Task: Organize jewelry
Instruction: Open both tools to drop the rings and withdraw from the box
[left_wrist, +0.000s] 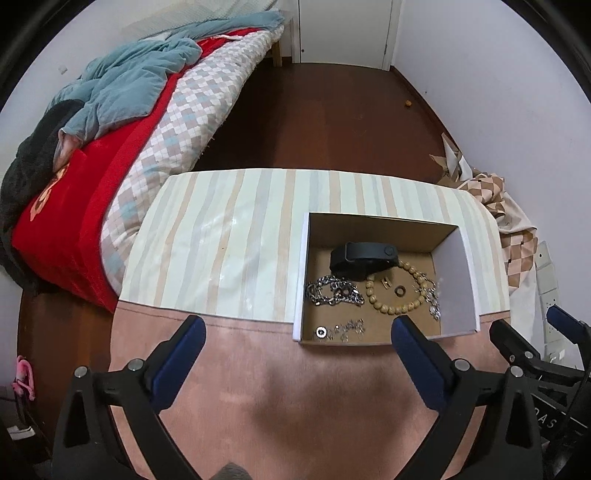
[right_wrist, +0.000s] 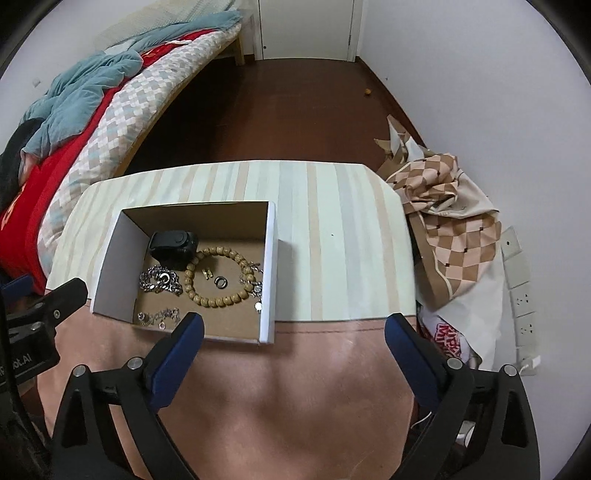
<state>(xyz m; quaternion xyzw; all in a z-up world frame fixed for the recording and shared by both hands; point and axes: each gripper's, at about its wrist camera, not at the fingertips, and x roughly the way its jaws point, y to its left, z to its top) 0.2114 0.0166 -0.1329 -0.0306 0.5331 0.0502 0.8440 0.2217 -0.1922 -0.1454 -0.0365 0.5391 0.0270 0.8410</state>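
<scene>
Cardboard box (left_wrist: 380, 229), round wooden-bead bracelet (left_wrist: 400, 286)

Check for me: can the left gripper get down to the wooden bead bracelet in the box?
Probably yes. The left gripper is open, the box has no lid, and the wooden bead bracelet lies uncovered, though chains crowd both sides.

A table (left_wrist: 229, 236) carries everything here, its far part covered by a cloth striped in pale green, grey and beige, its near part by a plain pinkish-brown covering (left_wrist: 280, 398); a stitched seam runs across where the two meet. One thing lies directly on it: an open cardboard box (left_wrist: 458, 280), white outside and brown inside, standing toward the right and straddling that seam, its near edge resting on the pinkish part.
</scene>
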